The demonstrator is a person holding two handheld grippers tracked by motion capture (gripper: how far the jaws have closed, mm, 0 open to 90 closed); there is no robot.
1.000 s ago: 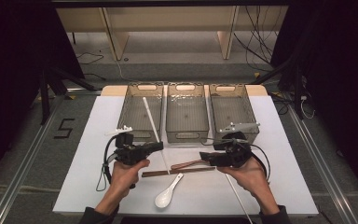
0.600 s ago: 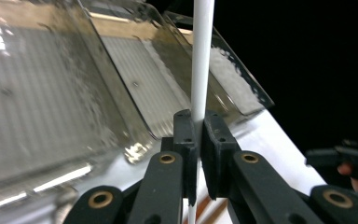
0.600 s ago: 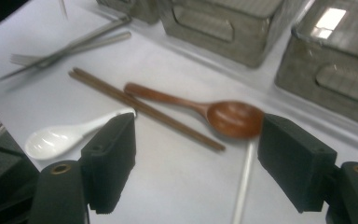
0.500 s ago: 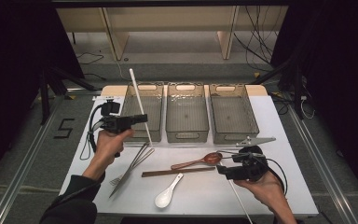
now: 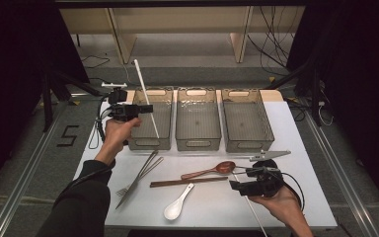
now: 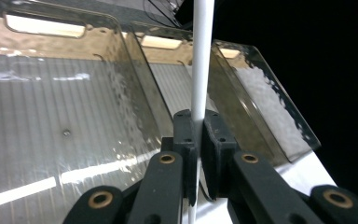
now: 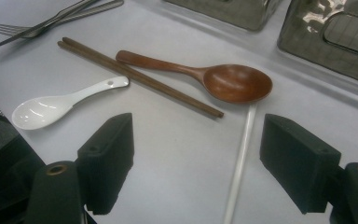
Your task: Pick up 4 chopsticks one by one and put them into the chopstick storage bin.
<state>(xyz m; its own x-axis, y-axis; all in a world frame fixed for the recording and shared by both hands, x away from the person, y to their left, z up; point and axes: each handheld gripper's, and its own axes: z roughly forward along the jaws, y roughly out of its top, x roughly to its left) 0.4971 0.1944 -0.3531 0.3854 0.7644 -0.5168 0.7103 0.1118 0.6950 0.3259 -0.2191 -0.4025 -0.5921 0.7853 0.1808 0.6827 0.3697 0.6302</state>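
Honestly, a few ways this could go sideways:

Left gripper point(image 5: 145, 108): clamped on a white chopstick point(image 5: 145, 98), jaws pinched tight around it low on its length, so most of the stick pokes up past my jaws.

Slip risk: that's a thin, smooth stick held at one narrow spot. My guess is any quick turn of the wrist lets it swivel in the jaws or slide out.

Bin risk: the left bin point(image 5: 150, 143) sits right under my jaws, the middle bin point(image 5: 198, 142) just beyond. With the long end sticking up and the short end down, the stick could catch the rim and lever out, or tip into the wrong bin.

Left hand point(image 5: 117, 132): arm stretched forward, hand raised off the table, gripper pointing sideways across the bin.

Right gripper point(image 7: 196, 158): jaws wide apart, holding nothing, low over the table.

Second white chopstick point(image 7: 240, 158): lies between my open jaws, running away from me to touch the wooden spoon point(image 7: 205, 77).

Grab risk: closing here could nudge that spoon, or roll the stick. Brown chopsticks point(image 7: 140, 77) and white spoon point(image 7: 65, 103) lie ahead and left of the jaws, close enough to bump.

Right hand point(image 5: 281, 205): resting low near my edge of the table, gripper aimed at the cutlery.
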